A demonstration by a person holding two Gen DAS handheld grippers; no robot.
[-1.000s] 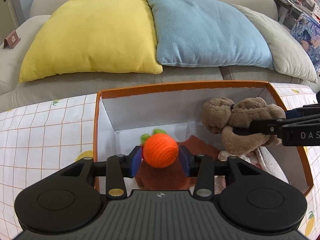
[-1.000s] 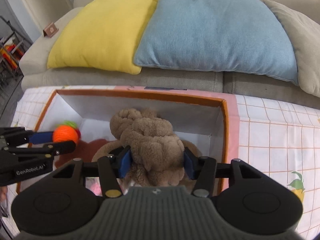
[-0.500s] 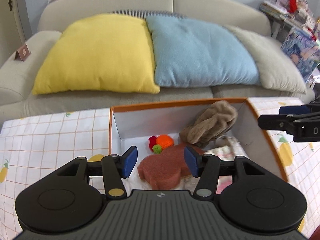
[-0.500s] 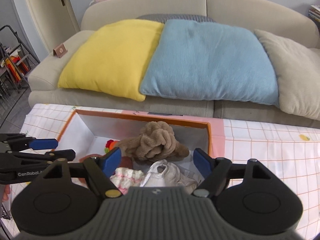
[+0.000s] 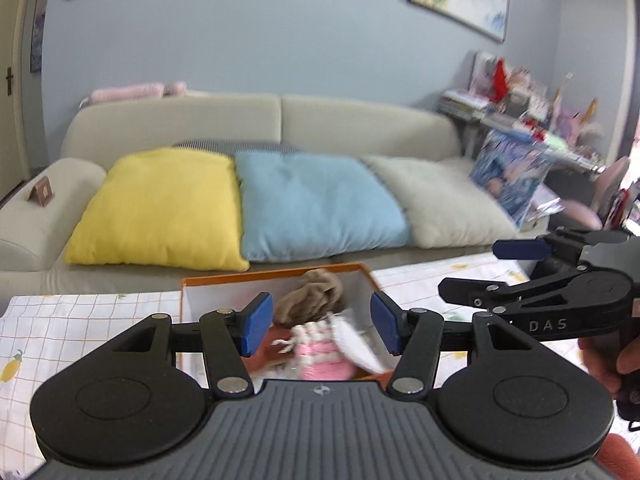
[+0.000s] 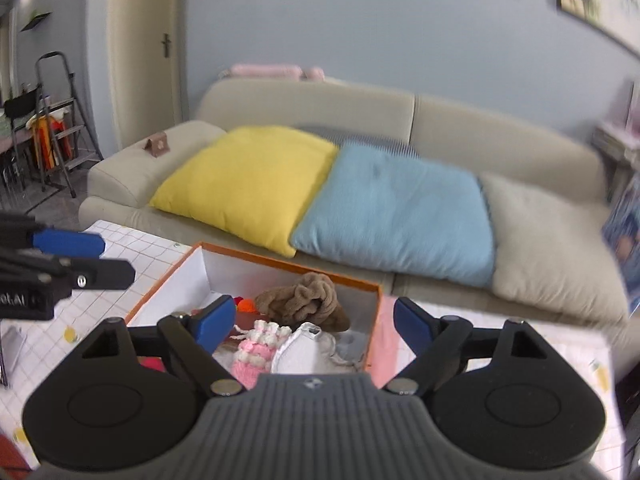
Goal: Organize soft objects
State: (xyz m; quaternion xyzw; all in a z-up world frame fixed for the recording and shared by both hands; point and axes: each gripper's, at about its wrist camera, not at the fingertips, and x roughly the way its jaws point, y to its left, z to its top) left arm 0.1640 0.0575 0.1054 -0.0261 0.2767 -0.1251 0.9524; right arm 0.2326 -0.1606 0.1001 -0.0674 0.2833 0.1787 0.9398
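An orange-rimmed box stands on the checked tablecloth. Inside lie a brown plush toy, a pink and white knitted item, a white cloth and an orange knitted ball. My left gripper is open and empty, raised above and behind the box. My right gripper is open and empty, also held back above the box. Each gripper shows at the edge of the other's view.
A beige sofa behind the table carries a yellow cushion, a blue cushion and a beige cushion. A cluttered shelf stands at right. A stepladder and a door are at left.
Both grippers let go of the orange ball and the brown plush into the box, opened, then pulled up and back, so the box looks smaller and lower.
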